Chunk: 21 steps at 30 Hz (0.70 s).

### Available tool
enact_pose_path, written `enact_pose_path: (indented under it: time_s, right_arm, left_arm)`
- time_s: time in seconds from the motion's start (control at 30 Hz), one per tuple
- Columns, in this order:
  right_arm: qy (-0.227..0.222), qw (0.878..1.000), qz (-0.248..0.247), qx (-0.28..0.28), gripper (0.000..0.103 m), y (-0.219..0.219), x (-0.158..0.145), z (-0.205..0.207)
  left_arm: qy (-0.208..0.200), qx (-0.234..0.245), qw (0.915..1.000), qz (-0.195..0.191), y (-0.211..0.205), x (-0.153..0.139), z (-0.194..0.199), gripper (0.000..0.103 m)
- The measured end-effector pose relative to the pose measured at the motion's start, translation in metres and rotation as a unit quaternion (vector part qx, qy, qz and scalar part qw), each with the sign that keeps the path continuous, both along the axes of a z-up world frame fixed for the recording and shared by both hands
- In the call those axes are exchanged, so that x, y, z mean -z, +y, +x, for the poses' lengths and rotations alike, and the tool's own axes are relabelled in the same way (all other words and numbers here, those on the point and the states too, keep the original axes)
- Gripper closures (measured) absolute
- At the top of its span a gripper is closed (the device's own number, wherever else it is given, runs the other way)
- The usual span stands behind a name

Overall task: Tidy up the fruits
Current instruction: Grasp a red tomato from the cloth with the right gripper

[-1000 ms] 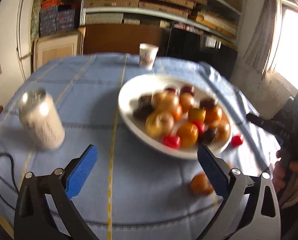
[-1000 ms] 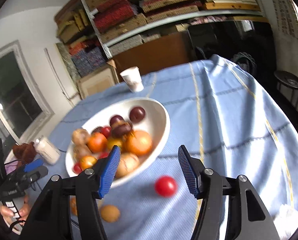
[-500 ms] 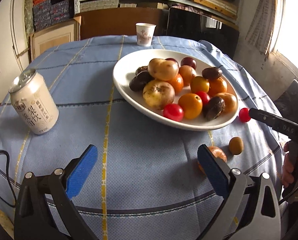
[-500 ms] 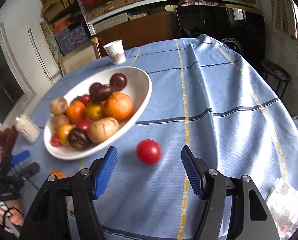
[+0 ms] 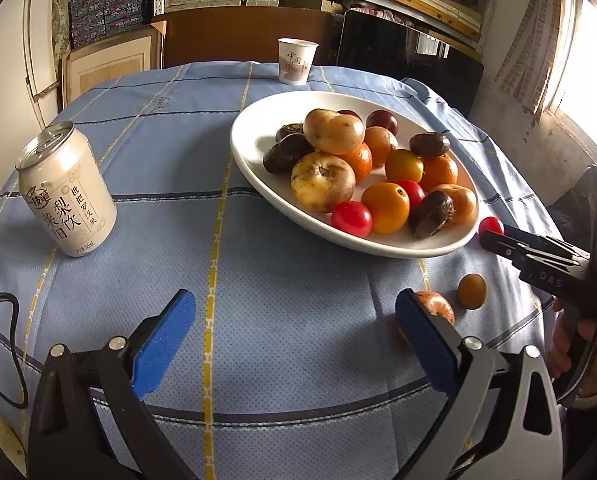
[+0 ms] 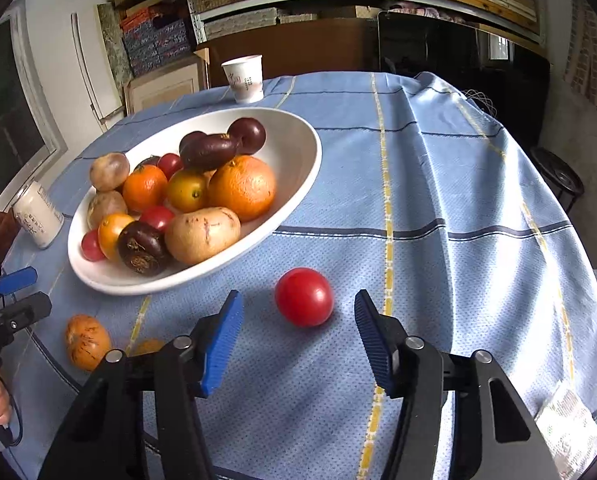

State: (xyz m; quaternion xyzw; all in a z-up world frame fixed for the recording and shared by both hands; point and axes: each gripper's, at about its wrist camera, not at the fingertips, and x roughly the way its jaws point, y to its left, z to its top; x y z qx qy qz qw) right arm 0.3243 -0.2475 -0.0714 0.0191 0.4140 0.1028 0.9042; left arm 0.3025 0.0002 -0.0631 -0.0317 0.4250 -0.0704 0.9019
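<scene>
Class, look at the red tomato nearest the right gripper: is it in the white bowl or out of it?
Out. The red tomato lies on the blue tablecloth, just outside the white bowl's rim.

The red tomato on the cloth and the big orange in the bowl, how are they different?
The red tomato is smooth, glossy and plain red; the big orange is dimpled and orange. The tomato looks smaller than the orange. The tomato lies alone on the blue cloth, just ahead of the open right claw; the orange is piled among other fruit in the white bowl. Both are round.
</scene>
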Motion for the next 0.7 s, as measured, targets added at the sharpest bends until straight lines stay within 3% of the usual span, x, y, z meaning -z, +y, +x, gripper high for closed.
enact_pose_path:
  time_s: [0.23, 0.4, 0.53, 0.7]
  right_arm:
    - [0.008, 1.000, 0.011, -0.005, 0.058, -0.001, 0.004, 0.006]
    - [0.010, 1.000, 0.025, 0.003, 0.073, -0.008, 0.004, 0.008]
    - [-0.017, 1.000, 0.023, 0.012, 0.073, -0.011, -0.008, -0.001]
    - [-0.074, 0.995, 0.060, -0.002, 0.073, -0.016, -0.035, -0.027]
  left_arm:
    - [-0.001, 0.000, 1.0000, 0.000, -0.001, -0.001, -0.001, 0.005]
    - [0.000, 0.002, 1.0000, 0.003, -0.001, 0.000, -0.001, 0.005]
    - [0.001, 0.017, 0.9999, 0.004, -0.005, 0.001, -0.002, 0.005]
    - [-0.011, 0.054, 0.9982, 0.022, -0.021, 0.000, -0.009, 0.005]
